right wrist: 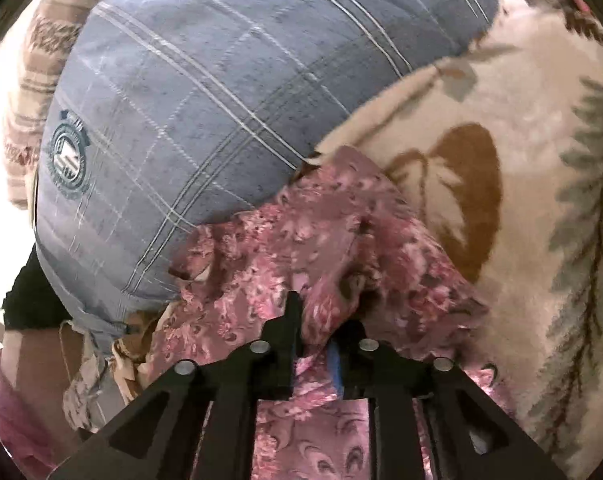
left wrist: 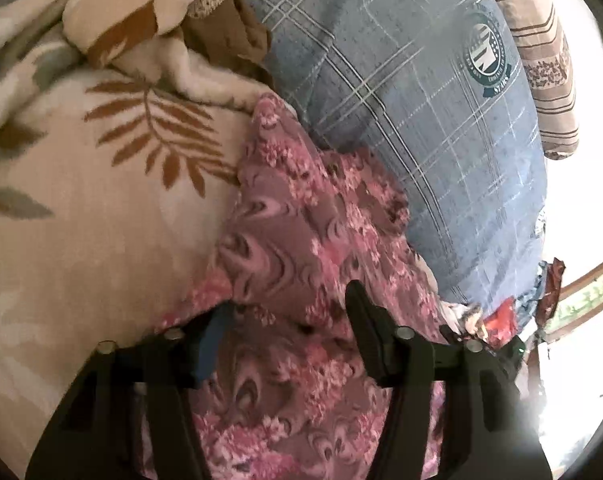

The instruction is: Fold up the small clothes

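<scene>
The pink floral garment (left wrist: pixel 301 248) lies rumpled on a cream leaf-print blanket (left wrist: pixel 81 220), its far edge against a blue plaid pillow (left wrist: pixel 401 100). The right gripper (right wrist: pixel 315 320), tilted downward, is clenched on a bunched fold of the cloth. The left gripper (left wrist: pixel 289 312) also angles down, its fingers spread with cloth between them; the blur leaves contact uncertain. A striped pillow (left wrist: pixel 541 40) sits behind the blue one.

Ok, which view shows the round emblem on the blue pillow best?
Left wrist view: the emblem on the blue pillow is sharper, with lettering partly legible. Right wrist view shows it near the edge, blurrier.
</scene>
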A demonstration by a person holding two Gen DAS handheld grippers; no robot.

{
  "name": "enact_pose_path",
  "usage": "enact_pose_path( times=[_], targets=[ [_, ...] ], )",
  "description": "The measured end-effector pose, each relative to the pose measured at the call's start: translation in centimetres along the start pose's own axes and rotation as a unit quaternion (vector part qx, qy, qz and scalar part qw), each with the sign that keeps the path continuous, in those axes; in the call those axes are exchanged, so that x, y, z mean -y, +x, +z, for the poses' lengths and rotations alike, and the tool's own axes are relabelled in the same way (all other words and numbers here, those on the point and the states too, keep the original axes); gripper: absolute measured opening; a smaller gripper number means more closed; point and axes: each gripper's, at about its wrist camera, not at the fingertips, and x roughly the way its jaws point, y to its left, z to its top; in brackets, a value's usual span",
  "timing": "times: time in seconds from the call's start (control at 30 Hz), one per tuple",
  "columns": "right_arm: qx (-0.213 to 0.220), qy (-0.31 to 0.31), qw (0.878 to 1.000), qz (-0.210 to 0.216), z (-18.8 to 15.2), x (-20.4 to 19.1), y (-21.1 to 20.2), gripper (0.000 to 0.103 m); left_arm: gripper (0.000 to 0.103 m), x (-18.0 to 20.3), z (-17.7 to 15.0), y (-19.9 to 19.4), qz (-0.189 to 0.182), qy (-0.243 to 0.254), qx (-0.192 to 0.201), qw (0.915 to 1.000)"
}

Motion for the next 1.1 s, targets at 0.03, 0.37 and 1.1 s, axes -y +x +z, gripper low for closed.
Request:
enact_pose_path(
  times=[0.03, 0.37, 1.1],
  targets=[
    [-0.001, -0.002, 1.000, 0.006, 0.1, -0.2, 0.1, 0.013, 0.021, 0.1, 0.2, 0.0, 0.000, 0.006, 0.007, 1.0000],
    [-0.007, -0.087, 0.994, -0.070, 1.1, -1.1, 0.4, 0.007, 0.008, -0.3, 0.1, 0.2, 0.049, 0.009, 0.000, 0.9988],
    [-0.088, -0.310, 0.946, 0.042, -4.0, -20.0, 6.3, 0.039, 0.009, -1.9, -0.2, -0.2, 0.032, -0.049, -0.018, 0.9981]
  ],
)
